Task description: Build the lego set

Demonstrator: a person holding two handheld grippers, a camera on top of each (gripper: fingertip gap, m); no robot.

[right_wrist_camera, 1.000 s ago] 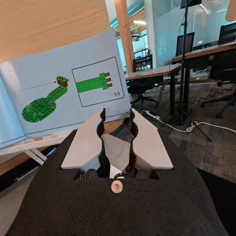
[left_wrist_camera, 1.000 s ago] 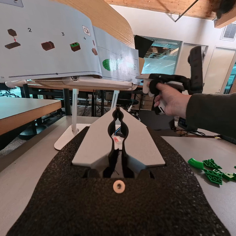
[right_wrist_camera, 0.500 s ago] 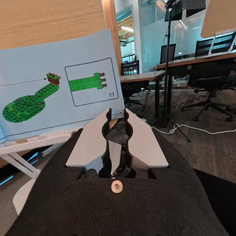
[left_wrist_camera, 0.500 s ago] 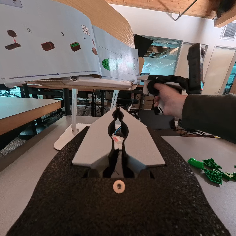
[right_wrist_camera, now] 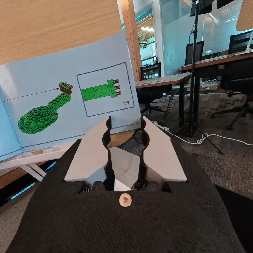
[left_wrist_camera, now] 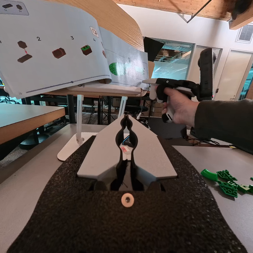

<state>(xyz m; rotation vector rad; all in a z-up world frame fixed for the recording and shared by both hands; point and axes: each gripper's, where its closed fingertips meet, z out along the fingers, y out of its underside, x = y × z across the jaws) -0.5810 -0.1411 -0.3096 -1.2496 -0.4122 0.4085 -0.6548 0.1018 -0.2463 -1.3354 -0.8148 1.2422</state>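
The open instruction booklet (left_wrist_camera: 54, 54) rests on a white stand (left_wrist_camera: 68, 147) above the grey table; its right page (right_wrist_camera: 68, 102) fills the left of the right wrist view. My left gripper (left_wrist_camera: 126, 117) is shut and empty, low over the table in front of the stand. My right gripper (right_wrist_camera: 125, 119) is open and empty, its tips at the lower right corner of the page. It also shows in the left wrist view (left_wrist_camera: 149, 81), held by a hand at the booklet's right edge. Several loose green lego pieces (left_wrist_camera: 225, 183) lie on the table at the right.
The grey table (left_wrist_camera: 205, 157) extends right of the stand. Another desk (left_wrist_camera: 27, 113) stands to the left. In the right wrist view a black tripod (right_wrist_camera: 191, 109), a white cable on the carpet (right_wrist_camera: 219, 138), desks and office chairs stand behind. Tip to tip, the grippers are about 25 cm apart.
My right gripper closed partway, then opened wide again, and moved back in toward the booklet's right page corner. The left gripper has stayed still and shut.
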